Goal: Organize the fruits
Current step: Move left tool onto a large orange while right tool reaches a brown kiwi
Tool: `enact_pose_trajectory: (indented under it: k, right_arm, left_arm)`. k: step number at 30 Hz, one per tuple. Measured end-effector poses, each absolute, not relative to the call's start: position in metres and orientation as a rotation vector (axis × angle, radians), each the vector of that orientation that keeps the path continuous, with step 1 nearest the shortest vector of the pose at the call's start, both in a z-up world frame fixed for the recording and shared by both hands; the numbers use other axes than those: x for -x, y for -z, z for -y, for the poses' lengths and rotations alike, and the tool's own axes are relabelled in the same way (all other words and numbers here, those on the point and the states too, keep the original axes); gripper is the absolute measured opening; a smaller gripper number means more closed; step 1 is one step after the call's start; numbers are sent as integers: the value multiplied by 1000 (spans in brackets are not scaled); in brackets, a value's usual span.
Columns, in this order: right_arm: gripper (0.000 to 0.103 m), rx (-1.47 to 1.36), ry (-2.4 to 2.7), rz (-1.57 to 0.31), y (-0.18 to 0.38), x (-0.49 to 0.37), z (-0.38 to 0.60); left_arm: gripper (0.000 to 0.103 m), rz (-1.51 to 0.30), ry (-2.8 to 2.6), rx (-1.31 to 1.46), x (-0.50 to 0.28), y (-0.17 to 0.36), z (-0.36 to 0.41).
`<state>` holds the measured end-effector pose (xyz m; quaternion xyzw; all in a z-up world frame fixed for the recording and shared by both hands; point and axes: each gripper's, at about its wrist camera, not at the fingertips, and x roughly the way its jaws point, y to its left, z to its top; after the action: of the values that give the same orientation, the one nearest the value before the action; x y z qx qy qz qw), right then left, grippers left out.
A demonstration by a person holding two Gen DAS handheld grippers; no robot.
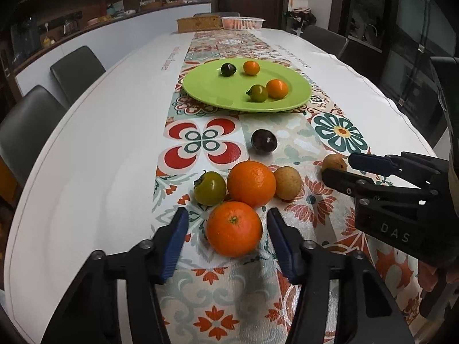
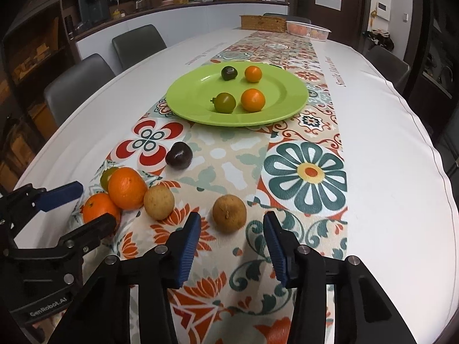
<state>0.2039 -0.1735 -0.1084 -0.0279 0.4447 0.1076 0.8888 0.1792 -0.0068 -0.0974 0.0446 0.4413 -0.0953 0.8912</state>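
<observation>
My left gripper [image 1: 227, 215] is open astride the nearer orange [image 1: 233, 228], with small gaps on both sides of it. Behind that one lie a second orange [image 1: 251, 183], a green fruit [image 1: 210, 187], a brown fruit [image 1: 287, 183] and a dark plum [image 1: 264, 141]. My right gripper [image 2: 232, 218] is open around another brown fruit [image 2: 229, 213], its pads clear of it. The green plate [image 2: 195, 97] farther back holds two small oranges, a green fruit and a dark one. In the right wrist view the left gripper [image 2: 92, 205] flanks the near orange [image 2: 99, 206].
The fruits lie on a patterned runner [image 1: 200, 140] down a white table. A wicker box [image 1: 198, 24] and a white basket [image 1: 242, 23] stand at the far end. Grey chairs [image 1: 76, 70] line the left side, and more stand at the far right.
</observation>
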Motion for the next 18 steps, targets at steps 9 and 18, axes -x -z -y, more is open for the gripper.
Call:
enact_pose_trajectory:
  k: [9,18]
  right_arm:
    - [28,69,-228,-934,112,-216,168]
    - [28,47,-228,-908,104,-207,172]
  left_arm:
    - [40,-941,230,-45,-181,100,5]
    - [40,-930,239,-52,-174,93,7]
